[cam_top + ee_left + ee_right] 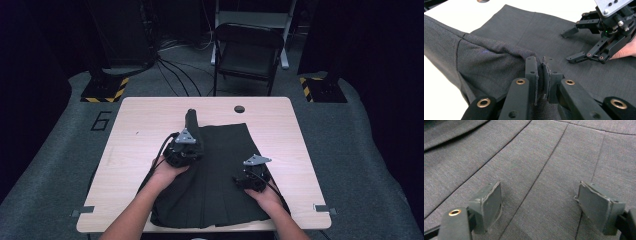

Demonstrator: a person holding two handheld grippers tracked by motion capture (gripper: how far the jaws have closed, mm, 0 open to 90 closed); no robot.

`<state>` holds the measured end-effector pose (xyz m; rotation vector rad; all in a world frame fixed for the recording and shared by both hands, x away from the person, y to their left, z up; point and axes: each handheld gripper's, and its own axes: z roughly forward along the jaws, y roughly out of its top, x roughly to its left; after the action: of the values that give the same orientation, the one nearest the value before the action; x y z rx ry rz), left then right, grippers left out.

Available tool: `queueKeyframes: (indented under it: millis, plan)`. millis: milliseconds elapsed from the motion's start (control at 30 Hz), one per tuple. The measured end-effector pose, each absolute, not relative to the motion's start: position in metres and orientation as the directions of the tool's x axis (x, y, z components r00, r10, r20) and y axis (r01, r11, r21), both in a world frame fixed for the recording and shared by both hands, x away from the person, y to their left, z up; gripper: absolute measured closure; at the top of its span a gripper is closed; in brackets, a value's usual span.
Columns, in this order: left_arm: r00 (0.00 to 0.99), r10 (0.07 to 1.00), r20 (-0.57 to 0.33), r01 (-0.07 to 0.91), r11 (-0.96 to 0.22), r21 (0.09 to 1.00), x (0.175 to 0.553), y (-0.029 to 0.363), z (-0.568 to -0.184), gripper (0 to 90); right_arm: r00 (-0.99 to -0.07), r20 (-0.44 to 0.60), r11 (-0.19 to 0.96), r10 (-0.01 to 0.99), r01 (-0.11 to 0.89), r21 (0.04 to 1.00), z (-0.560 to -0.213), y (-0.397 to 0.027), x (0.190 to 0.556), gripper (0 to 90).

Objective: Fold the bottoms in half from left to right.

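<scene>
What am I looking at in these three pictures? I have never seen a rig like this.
No robot here: a person holds a handheld claw in each hand at a wooden table. The high view looks down from above the person's side. The other two pictures come from small cameras riding on each claw, looking along its black jaws.

On the table lies a dark grey pleated skirt. The left claw is shut on a fold of the skirt's edge, lifting it into a ridge; in the high view it sits at the cloth's left side. The right claw is open, its jaws wide apart just above the flat cloth, pinching nothing. A small round hole marks the table's far edge.
</scene>
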<state>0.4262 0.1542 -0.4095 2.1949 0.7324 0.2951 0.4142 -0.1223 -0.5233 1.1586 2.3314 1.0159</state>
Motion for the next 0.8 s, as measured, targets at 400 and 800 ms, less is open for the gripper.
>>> queueKeyframes:
  millis: [400,800]
  plan:
    - [0.824,0.559,-0.094,0.439,-0.523,0.731,0.434,0.119,-0.44,82.6,-0.609,0.006,0.413,0.793,0.545,0.73,-0.523,-0.123,0.414,18.9]
    - [0.813,0.56,-0.161,0.496,-0.52,0.695,0.44,0.11,-0.477,82.2,-0.61,0.006,0.414,0.793,0.545,0.73,-0.523,-0.123,0.414,18.9]
